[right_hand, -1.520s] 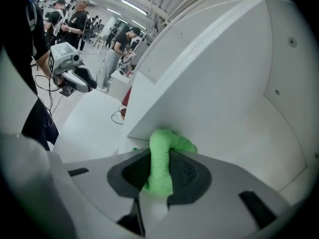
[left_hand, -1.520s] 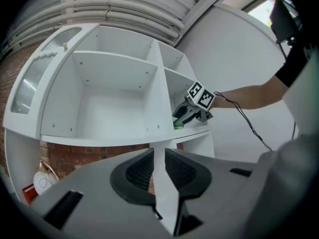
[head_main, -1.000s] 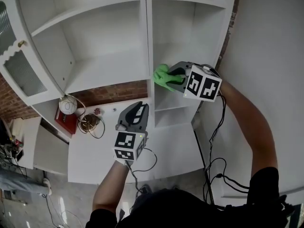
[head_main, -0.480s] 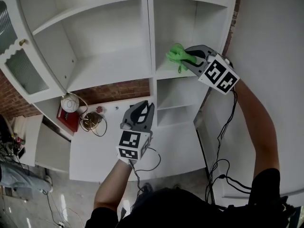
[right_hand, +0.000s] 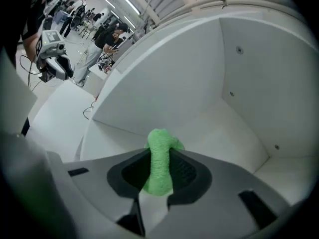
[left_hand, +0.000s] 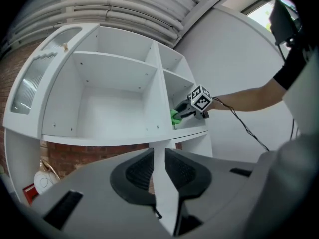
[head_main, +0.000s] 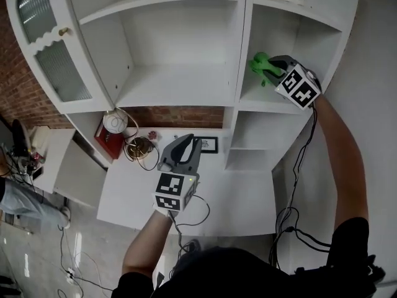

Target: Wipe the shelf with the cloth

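**Cloth raised into the narrow right-hand bay, wipe starting or about to start**

The green cloth [head_main: 261, 66] shows at about 1 o'clock in the head view. It is pinched as a bunched wad between the jaws of the right hand-held gripper [head_main: 269, 73], inside the narrow compartment and above its shelf [head_main: 273, 106]. I cannot tell whether the cloth touches the board. The step in hand looks like bringing cloth to shelf. The next move calls for pressing the wad down onto the board and sweeping it toward 12 o'clock and back, with a firm clamp. The left hand-held gripper [head_main: 183, 143] hangs over the white surface [head_main: 242, 194] toward 6 o'clock, its jaws a narrow gap apart with nothing between them.
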Available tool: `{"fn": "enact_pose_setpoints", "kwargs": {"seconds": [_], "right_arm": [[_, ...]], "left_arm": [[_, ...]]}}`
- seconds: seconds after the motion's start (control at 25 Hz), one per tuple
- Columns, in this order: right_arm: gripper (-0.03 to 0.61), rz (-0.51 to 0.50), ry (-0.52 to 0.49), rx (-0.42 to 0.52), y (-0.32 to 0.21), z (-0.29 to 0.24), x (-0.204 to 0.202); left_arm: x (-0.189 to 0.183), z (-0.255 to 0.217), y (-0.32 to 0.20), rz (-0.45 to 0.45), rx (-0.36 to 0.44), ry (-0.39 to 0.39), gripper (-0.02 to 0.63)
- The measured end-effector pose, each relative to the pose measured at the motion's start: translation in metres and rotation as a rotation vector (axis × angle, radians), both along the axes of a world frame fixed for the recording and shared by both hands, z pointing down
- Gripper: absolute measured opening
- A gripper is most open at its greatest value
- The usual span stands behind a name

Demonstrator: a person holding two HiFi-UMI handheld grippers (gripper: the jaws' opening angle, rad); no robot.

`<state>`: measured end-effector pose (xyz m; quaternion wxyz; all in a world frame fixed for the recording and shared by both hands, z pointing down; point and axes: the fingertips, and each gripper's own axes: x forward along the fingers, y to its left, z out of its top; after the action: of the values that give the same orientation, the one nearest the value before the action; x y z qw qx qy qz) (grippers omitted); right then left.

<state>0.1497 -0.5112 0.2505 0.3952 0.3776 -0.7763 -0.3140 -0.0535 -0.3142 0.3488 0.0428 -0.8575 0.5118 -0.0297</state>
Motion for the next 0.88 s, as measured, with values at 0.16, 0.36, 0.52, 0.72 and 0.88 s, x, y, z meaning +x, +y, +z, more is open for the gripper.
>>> {"fn": "enact_pose_setpoints", "kwargs": {"seconds": [0.16, 0.36, 0.52, 0.72, 0.88], "right_arm": [[0.091, 0.04, 0.035, -0.004, -0.04, 0.007, 0.001], [0.091, 0.07, 0.137, -0.027, -0.074, 0.03, -0.003], [0.091, 0.084, 0.192, -0.04, -0.086, 0.04, -0.005], [0.089, 0.083, 0.176, -0.104, -0.081, 0.053, -0.008], [0.087, 0.039, 0.147, -0.17, -0.063, 0.056, -0.013]], "left_arm": [[-0.023, 0.004, -0.002, -0.052, -0.013, 0.004, 0.069], [-0.044, 0.015, 0.001, -0.099, -0.036, 0.001, 0.069], [-0.056, 0.019, 0.003, -0.127, -0.048, 0.001, 0.069], [-0.066, 0.018, 0.002, -0.145, -0.049, 0.025, 0.069], [-0.061, 0.021, -0.002, -0.129, -0.057, 0.043, 0.069]]}}
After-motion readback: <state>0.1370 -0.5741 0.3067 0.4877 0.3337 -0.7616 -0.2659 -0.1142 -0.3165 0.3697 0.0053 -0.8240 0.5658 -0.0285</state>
